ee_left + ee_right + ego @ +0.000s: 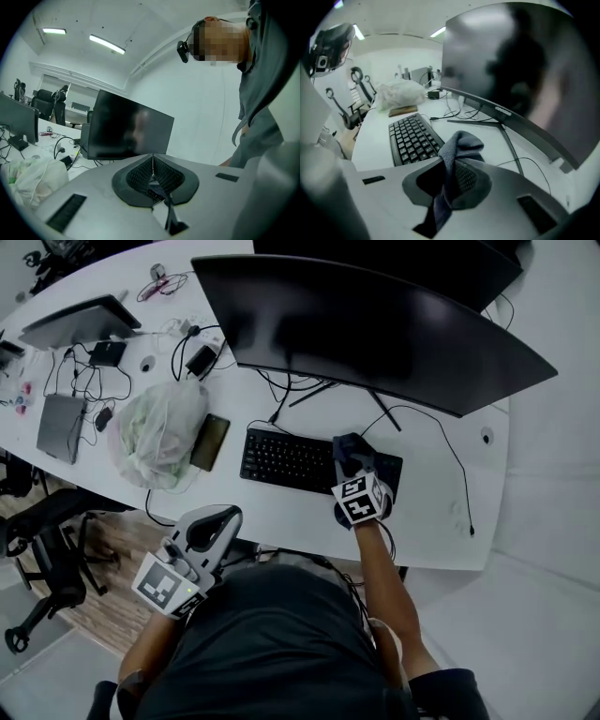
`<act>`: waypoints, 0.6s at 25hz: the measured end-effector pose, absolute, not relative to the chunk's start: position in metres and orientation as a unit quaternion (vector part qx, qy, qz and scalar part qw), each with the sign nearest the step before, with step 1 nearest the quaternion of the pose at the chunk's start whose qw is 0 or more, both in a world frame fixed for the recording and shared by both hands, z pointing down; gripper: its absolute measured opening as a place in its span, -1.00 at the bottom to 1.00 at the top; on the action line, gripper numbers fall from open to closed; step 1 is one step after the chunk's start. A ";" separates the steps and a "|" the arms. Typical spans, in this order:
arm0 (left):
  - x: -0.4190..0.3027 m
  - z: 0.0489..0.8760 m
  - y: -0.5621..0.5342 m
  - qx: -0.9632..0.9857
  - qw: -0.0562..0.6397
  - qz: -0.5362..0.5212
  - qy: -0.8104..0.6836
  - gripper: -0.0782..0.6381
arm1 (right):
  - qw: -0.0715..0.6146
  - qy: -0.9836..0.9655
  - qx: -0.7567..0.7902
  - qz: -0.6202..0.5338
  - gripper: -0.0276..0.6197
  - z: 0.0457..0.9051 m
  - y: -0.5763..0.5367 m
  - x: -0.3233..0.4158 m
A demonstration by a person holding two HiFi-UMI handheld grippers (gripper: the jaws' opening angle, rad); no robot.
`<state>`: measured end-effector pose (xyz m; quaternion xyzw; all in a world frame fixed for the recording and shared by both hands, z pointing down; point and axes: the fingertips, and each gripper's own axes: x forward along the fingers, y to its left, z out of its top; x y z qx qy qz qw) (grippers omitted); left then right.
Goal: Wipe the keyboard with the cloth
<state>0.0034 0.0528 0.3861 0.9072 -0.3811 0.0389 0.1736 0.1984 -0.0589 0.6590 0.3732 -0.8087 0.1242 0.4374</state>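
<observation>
the right hand-held gripper [353, 463] was shut tight on a dark cloth [458, 146]. the cloth was pinched between its two jaws, and a bunched bit poked out past the tips. from the head view, the cloth sat over the right end of the black keyboard [281, 460]. i could not tell if it was touching the keys or just above them.

the left hand-held gripper [212, 523] was near the person's body, off the edge of the white counter [300, 514] and well apart from the keyboard. its jaws were closed together with nothing in them.

behind the keyboard stood a big dark screen [375, 329]. a plastic bag [155, 432] and a phone [209, 442] lay on the counter to the left of the keyboard.

it looked like the wiping step, at the right end of the keys. most of the keyboard lay to the left of the cloth. the next move would need the cloth pressed down softly on the keys and slid to the left, row by row, with the grip kept firm so the cloth did not slip out.
</observation>
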 end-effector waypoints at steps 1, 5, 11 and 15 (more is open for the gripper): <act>0.009 0.385 0.052 0.907 0.174 0.043 -0.380 -0.76 | 0.448 -0.810 0.356 0.128 -0.83 0.668 -0.059 0.190; 0.015 0.381 0.050 0.906 0.164 0.054 -0.386 -0.76 | 0.430 -0.795 0.386 0.184 -0.83 0.681 -0.050 0.247; 0.013 0.388 0.046 0.903 0.167 0.055 -0.391 -0.76 | 0.471 -0.675 0.522 0.224 -0.83 0.681 -0.012 0.428; 0.024 0.389 0.040 0.910 0.167 0.054 -0.375 -0.76 | 0.415 -0.722 0.517 0.199 -0.83 0.655 -0.023 0.380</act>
